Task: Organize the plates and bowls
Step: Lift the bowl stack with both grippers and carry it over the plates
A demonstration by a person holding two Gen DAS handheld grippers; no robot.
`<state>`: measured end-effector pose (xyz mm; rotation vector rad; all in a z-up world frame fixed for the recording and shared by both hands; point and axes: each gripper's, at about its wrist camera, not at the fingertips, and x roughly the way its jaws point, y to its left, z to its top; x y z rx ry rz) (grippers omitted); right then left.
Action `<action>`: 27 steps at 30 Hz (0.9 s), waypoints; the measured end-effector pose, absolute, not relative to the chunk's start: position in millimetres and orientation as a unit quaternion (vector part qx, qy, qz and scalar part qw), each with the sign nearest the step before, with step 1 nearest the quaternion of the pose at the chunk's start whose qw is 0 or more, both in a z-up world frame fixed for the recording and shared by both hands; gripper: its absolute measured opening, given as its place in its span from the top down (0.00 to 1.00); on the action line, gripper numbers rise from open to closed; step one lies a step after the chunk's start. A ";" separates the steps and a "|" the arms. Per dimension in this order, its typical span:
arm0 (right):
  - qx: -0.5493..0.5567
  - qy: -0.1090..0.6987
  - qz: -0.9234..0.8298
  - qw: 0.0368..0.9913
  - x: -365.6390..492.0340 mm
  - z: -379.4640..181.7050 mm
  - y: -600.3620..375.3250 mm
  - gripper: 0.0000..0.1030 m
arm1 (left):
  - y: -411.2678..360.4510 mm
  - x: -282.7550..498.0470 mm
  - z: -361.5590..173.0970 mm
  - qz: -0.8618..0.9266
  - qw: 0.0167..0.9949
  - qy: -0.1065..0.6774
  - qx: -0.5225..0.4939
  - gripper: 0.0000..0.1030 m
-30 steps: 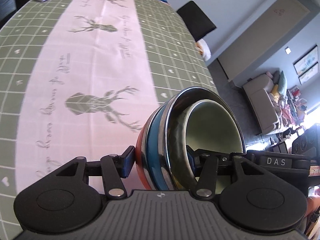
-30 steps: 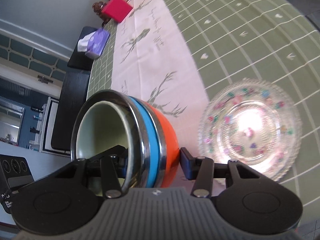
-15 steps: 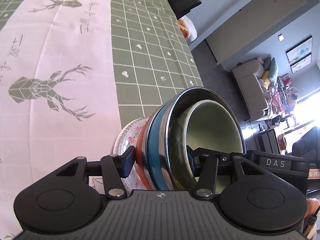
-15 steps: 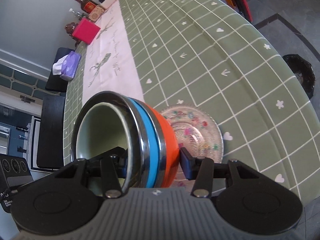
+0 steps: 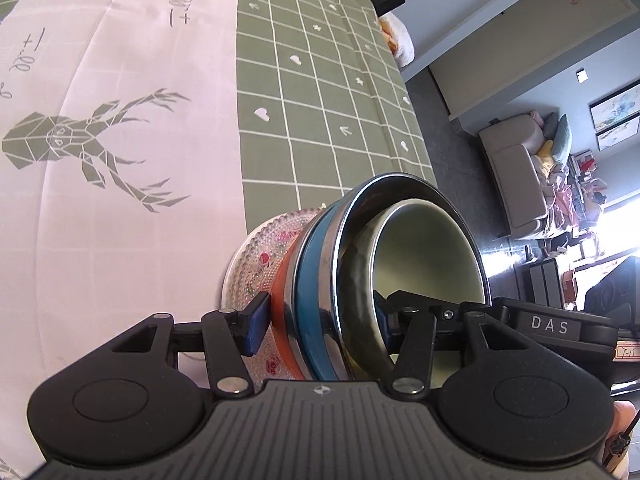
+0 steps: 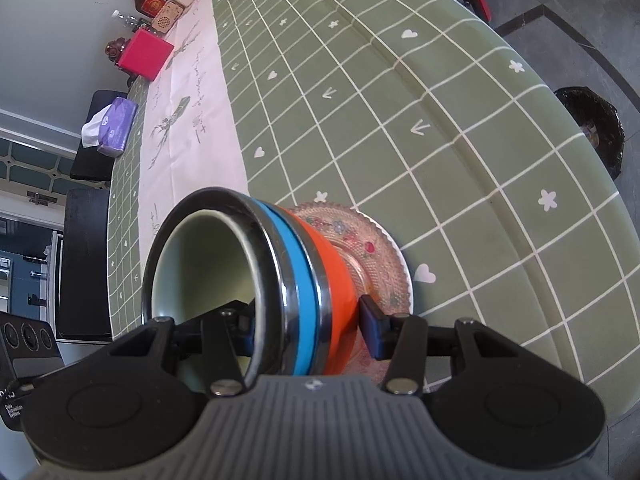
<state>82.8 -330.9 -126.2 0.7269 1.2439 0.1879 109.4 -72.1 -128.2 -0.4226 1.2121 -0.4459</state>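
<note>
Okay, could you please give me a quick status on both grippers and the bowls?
Left gripper and right gripper both clamped on nested stack of orange, blue and steel bowls. Stack directly over patterned glass plate; contact unclear. Nothing in the way.

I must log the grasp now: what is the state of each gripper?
Left gripper: closed on the stack of bowls.
Right gripper: closed on the same stack.

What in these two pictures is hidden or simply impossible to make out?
- Glass plate: in both views the bowl stack covers most of it, so contact between them is unclear.
- Bottom of the bowl stack: cut off behind each tool's black body.
- Left tool, right tool: the inner fingers vanish inside the bowl.
- Bottle labels, right view: too small to read.
</note>
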 end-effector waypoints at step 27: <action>0.297 0.562 0.061 0.769 82.0 -119.8 -332.6 0.38 | -72.6 103.9 -112.6 -0.197 0.811 0.526 -0.165 0.35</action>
